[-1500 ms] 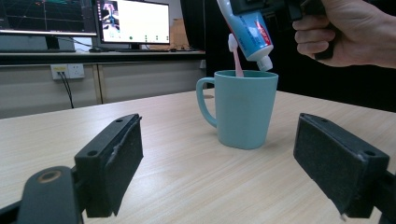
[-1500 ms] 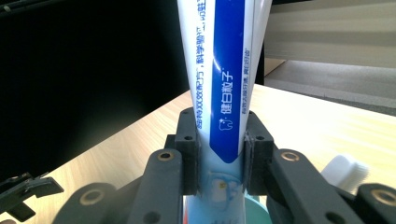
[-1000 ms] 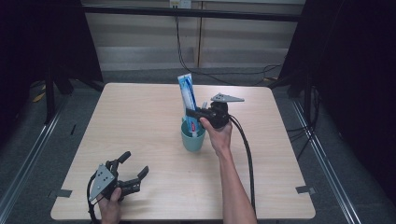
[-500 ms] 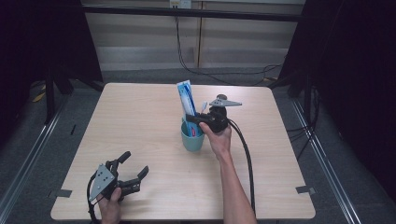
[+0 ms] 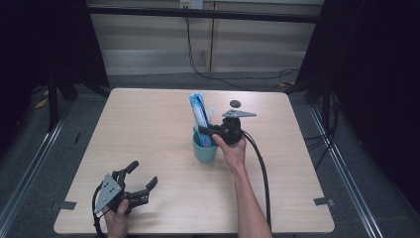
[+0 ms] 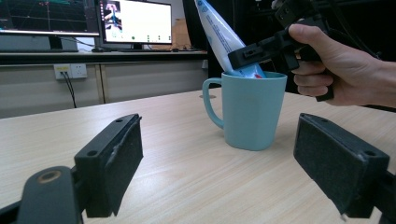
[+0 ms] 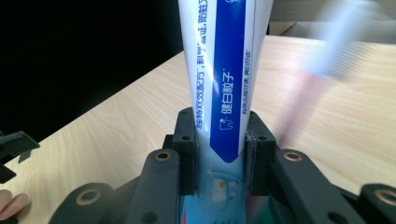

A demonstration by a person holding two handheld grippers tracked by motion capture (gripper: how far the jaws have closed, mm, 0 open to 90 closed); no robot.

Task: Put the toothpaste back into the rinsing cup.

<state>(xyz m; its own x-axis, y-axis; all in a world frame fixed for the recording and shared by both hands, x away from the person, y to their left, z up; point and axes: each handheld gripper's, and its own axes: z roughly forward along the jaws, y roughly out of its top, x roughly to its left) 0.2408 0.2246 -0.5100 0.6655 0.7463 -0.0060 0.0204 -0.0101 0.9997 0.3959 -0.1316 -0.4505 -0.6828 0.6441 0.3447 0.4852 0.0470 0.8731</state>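
A teal mug [image 5: 204,149] stands near the middle of the table. A blue and white toothpaste tube [image 5: 199,111] rises out of it, leaning toward the far left. Beside the tube a pale toothbrush [image 5: 211,113] also stands in the mug. My right gripper [image 5: 204,131] reaches in level from the right, just above the rim, and is shut on the tube's lower part. In the right gripper view both pads [image 7: 189,140] press the tube [image 7: 224,70]. My left gripper [image 5: 142,173] rests open near the front left, and its view faces the mug [image 6: 250,112] with nothing between its jaws.
A small dark disc [image 5: 236,103] lies on the table behind the mug. The right gripper's cable [image 5: 262,173] trails along the forearm to the front edge. Monitors [image 6: 135,21] stand on a counter beyond the table [image 5: 148,124].
The right gripper and the tube have sunk slightly toward the mug. The left gripper has kept still.
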